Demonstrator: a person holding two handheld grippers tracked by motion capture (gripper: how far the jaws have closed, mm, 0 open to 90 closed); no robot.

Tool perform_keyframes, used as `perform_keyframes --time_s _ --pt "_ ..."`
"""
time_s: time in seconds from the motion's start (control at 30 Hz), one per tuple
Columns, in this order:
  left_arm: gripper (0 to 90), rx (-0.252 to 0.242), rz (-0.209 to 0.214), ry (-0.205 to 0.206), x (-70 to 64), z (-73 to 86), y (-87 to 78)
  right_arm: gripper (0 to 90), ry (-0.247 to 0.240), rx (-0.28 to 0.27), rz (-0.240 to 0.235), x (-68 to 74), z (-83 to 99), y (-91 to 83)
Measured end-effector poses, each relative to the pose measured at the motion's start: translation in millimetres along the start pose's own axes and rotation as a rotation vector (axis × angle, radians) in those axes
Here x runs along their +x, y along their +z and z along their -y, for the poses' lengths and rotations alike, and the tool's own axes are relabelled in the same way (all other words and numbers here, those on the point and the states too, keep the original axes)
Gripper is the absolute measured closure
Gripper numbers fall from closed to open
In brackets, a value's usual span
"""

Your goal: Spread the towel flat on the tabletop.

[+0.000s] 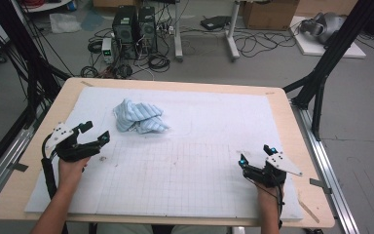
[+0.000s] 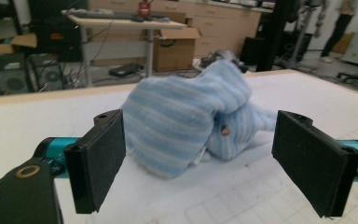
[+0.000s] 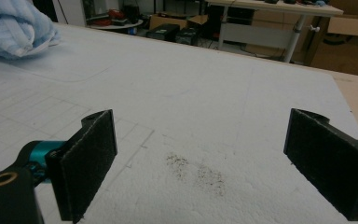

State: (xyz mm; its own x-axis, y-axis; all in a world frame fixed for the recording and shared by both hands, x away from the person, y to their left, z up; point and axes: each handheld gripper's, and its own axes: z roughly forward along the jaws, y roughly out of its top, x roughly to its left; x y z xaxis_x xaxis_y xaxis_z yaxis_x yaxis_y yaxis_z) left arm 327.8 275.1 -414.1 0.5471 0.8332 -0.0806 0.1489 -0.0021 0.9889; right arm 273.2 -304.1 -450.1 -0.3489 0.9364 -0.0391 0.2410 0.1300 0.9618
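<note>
Nearest the bottom edge of the high view, two forearms come in, each hand on a gripper. Right gripper (image 1: 255,159) sits low at the near right of the surface (image 1: 292,122), fingers (image 3: 86,156) spread wide, nothing btwn them; in the right gripper view they frame bare white mat (image 1: 214,126) w/ a dark smudge (image 3: 196,172) just ahead. Left gripper (image 1: 97,131) is at the left side, a bit farther up, aimed toward the middle; its fingers (image 2: 98,158) are wide apart too, gripping nothing. In the left gripper view the cloth (image 2: 191,126) sits dead ahead btwn the two pads, near but not touching either. Moving on out: the mat has a faint grid over its near half. Then the cloth (image 1: 139,117), light blue w/ white stripes, crumpled in a heap on the mat, left of centre in the far half, just beyond the left gripper, well apart from the right one. Past the far edge: floor w/ computer towers (image 1: 134,27), tangled cables, cardboard boxes.
</note>
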Motion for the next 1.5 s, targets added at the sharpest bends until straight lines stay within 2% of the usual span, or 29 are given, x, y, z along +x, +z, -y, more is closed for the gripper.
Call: perform_keyframes --time_s 0.03,0.1,0.37,0.5,0.57,0.6,0.67,0.7,0.73,0.8,0.83,0.87,0.9,0.97,1.0,1.2,1.27,1.4,1.43,1.47,1.5 --pt "16.9 0.021 0.009 0.023 0.6 -7.1 7.7 8.5 -0.001 -0.004 0.0 -0.6 0.0 0.1" --pt "16.9 0.058 0.013 0.034 0.6 -13.1 16.7 8.5 0.001 0.001 -0.001 -0.1 0.0 -0.1" --pt "17.1 0.116 0.029 0.043 2.5 -27.9 51.4 8.5 -0.003 -0.001 0.0 0.1 -0.1 0.2" --pt "17.2 0.166 0.042 0.063 0.1 -27.0 68.4 8.5 -0.008 0.001 -0.001 0.1 -0.2 0.2" --pt "17.4 0.172 0.042 0.067 -0.4 -25.8 72.5 8.5 -0.008 0.001 -0.001 0.1 -0.1 0.3" --pt "17.4 0.183 0.037 0.071 -0.5 -21.1 80.3 8.5 -0.008 0.002 0.0 0.3 -0.2 0.3" --pt "17.5 0.199 0.035 0.072 0.2 -17.7 84.0 8.5 -0.013 0.003 0.0 0.1 -0.2 0.3" --pt "17.6 0.233 0.044 0.056 0.9 -10.4 90.7 8.5 -0.012 0.003 0.0 0.2 -0.2 0.3" --pt "17.9 0.243 0.053 0.053 0.8 -7.6 93.2 8.5 -0.009 0.002 -0.001 0.2 -0.2 0.3" --pt "18.0 0.25 0.042 0.06 -1.1 -4.5 97.4 8.5 -0.007 0.002 -0.001 0.1 -0.2 0.3" --pt "17.7 0.25 0.042 0.06 -1.1 -4.5 97.4 8.5 -0.006 0.002 0.0 0.2 -0.2 0.4" --pt "17.7 0.24 0.032 0.08 -2.0 -4.1 100.4 8.5 -0.007 0.003 0.0 0.2 -0.2 0.5" --pt "17.6 0.251 0.028 0.084 -2.1 -5.1 103.0 8.5 -0.008 0.003 0.0 0.2 -0.3 0.5" --pt "17.7 0.255 0.031 0.076 -2.2 -6.1 105.6 8.5 -0.01 0.003 0.0 0.3 -0.2 0.4" --pt "18.8 0.277 0.039 0.077 -2.5 -8.7 111.2 8.5 -0.009 0.003 0.001 0.4 -0.3 0.5" --pt "18.9 0.318 0.035 0.076 -5.2 -11.0 125.6 8.5 -0.005 0.002 -0.002 0.1 -0.2 0.4" --pt "23.0 0.349 0.016 0.091 -5.3 -9.6 130.7 8.5 -0.005 0.002 -0.003 0.1 -0.2 0.3" --pt "42.0 0.367 0.007 0.066 -2.0 -7.0 132.1 8.5 -0.006 0.002 -0.003 0.1 -0.2 0.3" --pt "48.0 0.364 0.033 0.027 1.0 -5.6 131.9 8.5 -0.005 0.001 -0.002 0.1 -0.2 0.3" --pt "55.4 0.361 0.048 0.009 2.0 -5.9 131.2 8.5 -0.005 0.001 -0.002 0.0 -0.1 0.3" --pt "61.0 0.358 0.058 0.01 2.5 -6.8 130.4 8.5 -0.002 0.002 -0.001 0.0 -0.1 0.1"
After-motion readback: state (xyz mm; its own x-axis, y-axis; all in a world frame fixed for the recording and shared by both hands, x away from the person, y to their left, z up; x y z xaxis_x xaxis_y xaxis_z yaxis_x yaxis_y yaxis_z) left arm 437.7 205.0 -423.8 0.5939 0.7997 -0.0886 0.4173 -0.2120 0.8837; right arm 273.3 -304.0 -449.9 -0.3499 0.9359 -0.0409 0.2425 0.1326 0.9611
